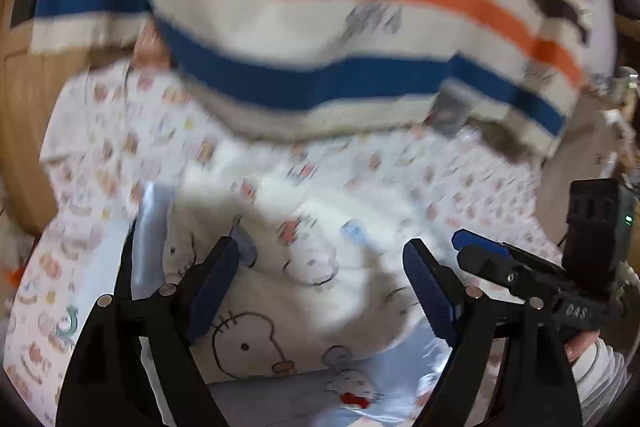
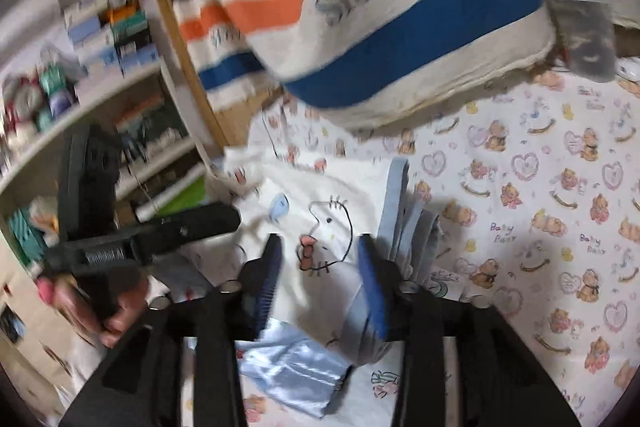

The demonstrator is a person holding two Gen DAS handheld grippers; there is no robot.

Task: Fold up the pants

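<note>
The pants (image 2: pixel 320 227), cream cloth printed with cartoon faces and trimmed in pale blue satin, lie bundled on the bear-print sheet (image 2: pixel 560 227). In the right wrist view they fill the lower centre of the frame; in the left wrist view they (image 1: pixel 312 267) sit centre and lower centre. Their long axis I judge to run up and down the right wrist frame, the blue trim (image 2: pixel 394 203) marking their right edge; blur makes this uncertain. My right gripper (image 2: pixel 320 279) stands directly over the bundle, jaws apart, cloth showing between them and the trim just beside the right-hand pad; I see no pinch. My left gripper (image 1: pixel 320 279) is released, jaws spread wide above the cloth, nothing gripped. In the left wrist view my right gripper (image 1: pixel 480 251) enters from the lower right, close by. Both hands are near; the right is the nearer to the trimmed edge. A striped orange, blue and cream cloth (image 2: pixel 400 19) lies across the top, beyond the pants.
</note>
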